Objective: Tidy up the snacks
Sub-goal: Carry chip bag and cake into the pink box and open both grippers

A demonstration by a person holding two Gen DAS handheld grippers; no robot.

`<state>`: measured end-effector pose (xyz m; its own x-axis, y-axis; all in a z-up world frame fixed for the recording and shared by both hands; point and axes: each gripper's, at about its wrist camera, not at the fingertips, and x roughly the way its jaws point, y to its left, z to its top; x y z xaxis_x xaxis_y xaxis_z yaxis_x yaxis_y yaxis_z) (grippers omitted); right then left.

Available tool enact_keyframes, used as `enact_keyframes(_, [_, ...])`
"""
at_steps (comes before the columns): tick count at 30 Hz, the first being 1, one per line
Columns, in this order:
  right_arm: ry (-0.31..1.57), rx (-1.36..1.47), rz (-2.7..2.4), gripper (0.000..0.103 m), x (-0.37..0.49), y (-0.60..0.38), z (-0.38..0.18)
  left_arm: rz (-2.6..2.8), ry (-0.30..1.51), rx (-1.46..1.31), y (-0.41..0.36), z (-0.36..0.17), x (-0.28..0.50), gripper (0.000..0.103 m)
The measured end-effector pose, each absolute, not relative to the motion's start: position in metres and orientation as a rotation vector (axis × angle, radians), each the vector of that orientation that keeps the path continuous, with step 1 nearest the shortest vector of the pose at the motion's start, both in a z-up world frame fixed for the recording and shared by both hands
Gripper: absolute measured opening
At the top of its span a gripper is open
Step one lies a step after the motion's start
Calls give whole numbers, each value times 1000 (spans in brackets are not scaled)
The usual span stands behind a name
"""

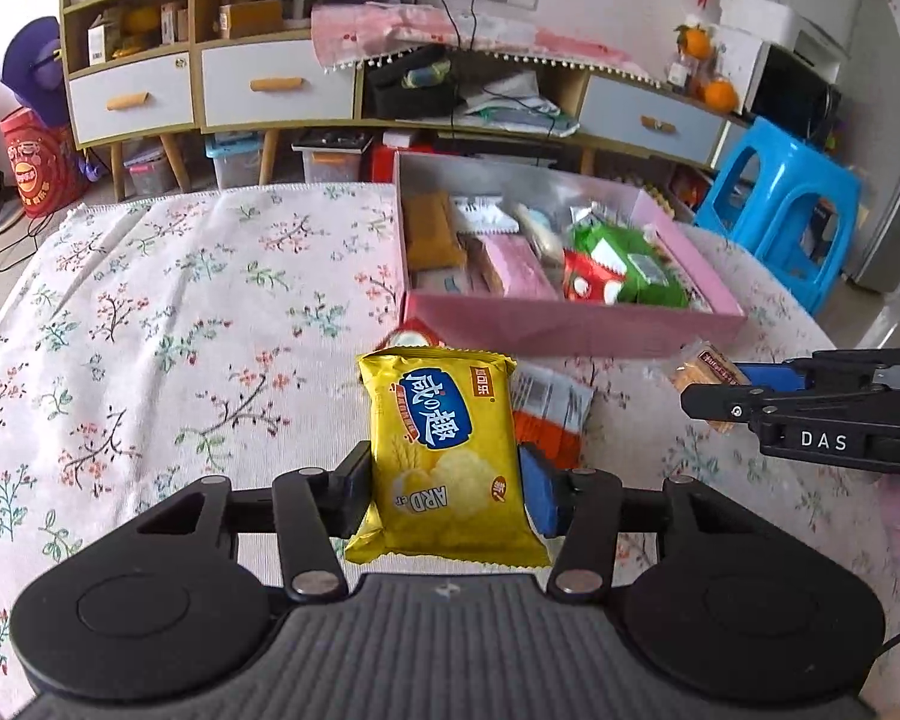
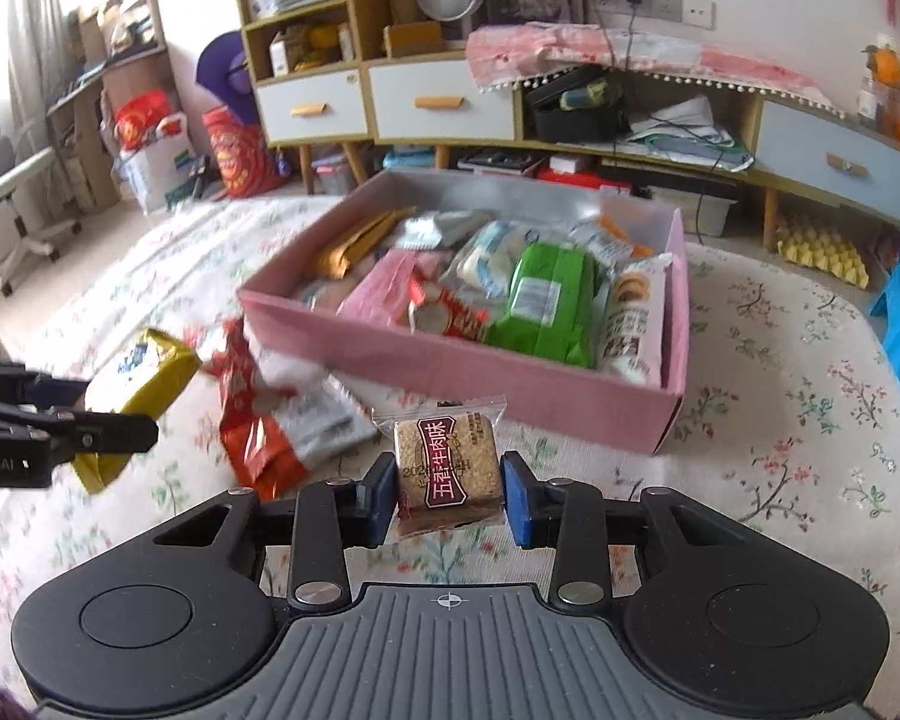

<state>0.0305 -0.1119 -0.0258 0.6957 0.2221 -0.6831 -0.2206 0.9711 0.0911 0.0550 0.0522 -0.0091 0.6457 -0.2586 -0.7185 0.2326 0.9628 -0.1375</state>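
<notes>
- Snacks are the job, and both tools carry one: the left gripper (image 1: 447, 495) has its jaws pressed on the flanks of a yellow cracker packet (image 1: 444, 456), gripped low so most of the pack stands clear above the pads.
- The right gripper (image 2: 450, 495) is closed narrow on a small clear-wrapped brown biscuit square (image 2: 447, 468), squeezed across its short width, probably because the stiff block gives a firmer hold than the loose wrapper ends.
- Both packets appear lifted off the floral tablecloth (image 1: 168, 324), which suits carrying rather than sliding.
- The pink box (image 2: 510, 384) sits at about twelve o'clock from the right gripper and about one o'clock from the left; it is open-topped and already holds a green pack (image 2: 546, 300), a pink pack (image 2: 384, 288) and other wrappers, so it reads as the collecting place.
- A red and silver packet (image 2: 270, 420) lies on the cloth at about ten o'clock from the right gripper, just beside the box's near wall, apparently not yet collected.
- Motion blur softens that loose pile, so how many packets lie there cannot be told.
</notes>
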Motion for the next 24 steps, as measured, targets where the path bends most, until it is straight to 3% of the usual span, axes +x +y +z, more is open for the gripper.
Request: enact_keyframes(24, [691, 323, 180, 35, 131, -160, 0, -320, 789, -83, 7, -8, 147, 47])
